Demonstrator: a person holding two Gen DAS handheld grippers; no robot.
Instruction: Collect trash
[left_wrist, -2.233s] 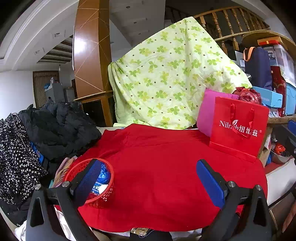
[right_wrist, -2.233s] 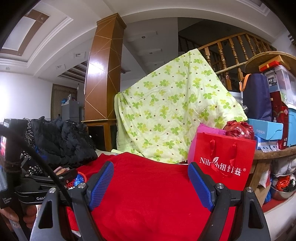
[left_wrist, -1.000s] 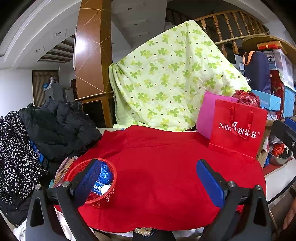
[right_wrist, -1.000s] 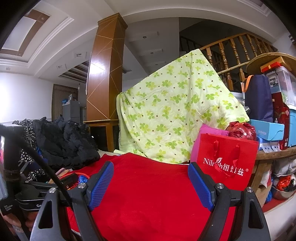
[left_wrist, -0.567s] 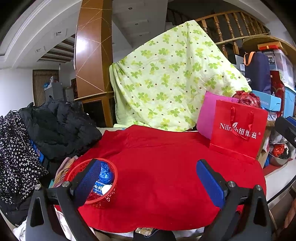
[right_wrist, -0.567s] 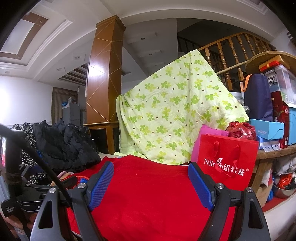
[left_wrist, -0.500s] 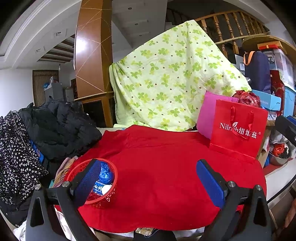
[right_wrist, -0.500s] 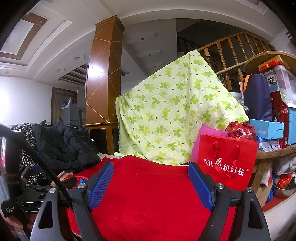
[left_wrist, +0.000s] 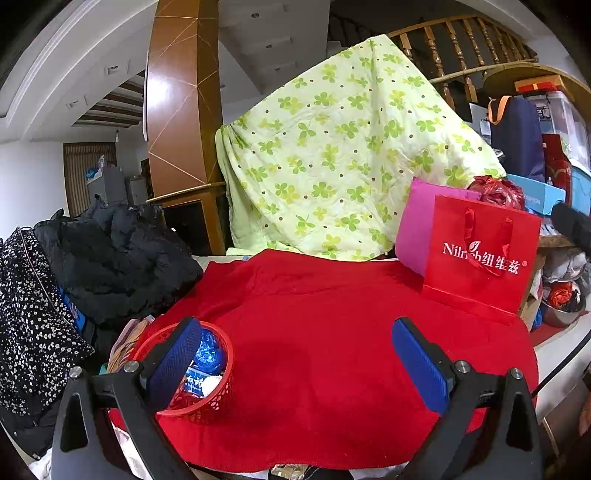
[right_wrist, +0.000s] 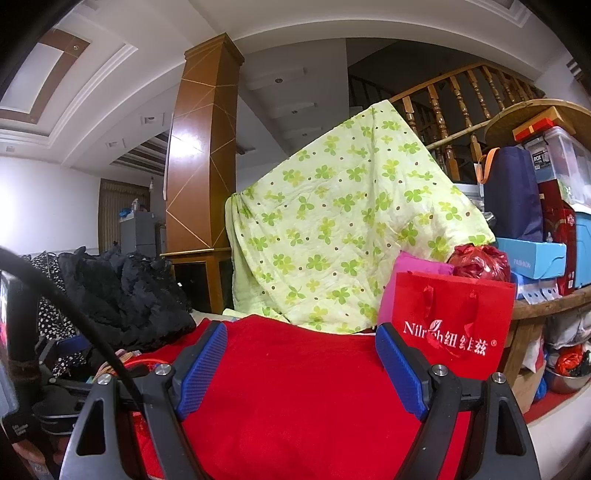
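A small red mesh basket (left_wrist: 216, 397) sits on the red cloth (left_wrist: 332, 332) at the near left, holding blue crumpled wrappers (left_wrist: 208, 354) and a white scrap. My left gripper (left_wrist: 295, 354) is open and empty, held above the cloth with its left finger (left_wrist: 173, 363) in front of the basket. My right gripper (right_wrist: 301, 363) is open and empty, held above the red cloth (right_wrist: 295, 398). The basket's rim (right_wrist: 147, 362) only peeks out at the left of the right wrist view.
A red paper gift bag (left_wrist: 484, 258) and a pink bag (left_wrist: 417, 225) stand at the cloth's far right. A green clover quilt (left_wrist: 343, 158) hangs behind. Black and spotted clothes (left_wrist: 110, 258) pile at the left. Boxes (right_wrist: 532, 256) crowd a wooden shelf at the right.
Both grippers stay open and nearly still. The right wrist view has tilted up slightly; nothing was picked up or dropped.
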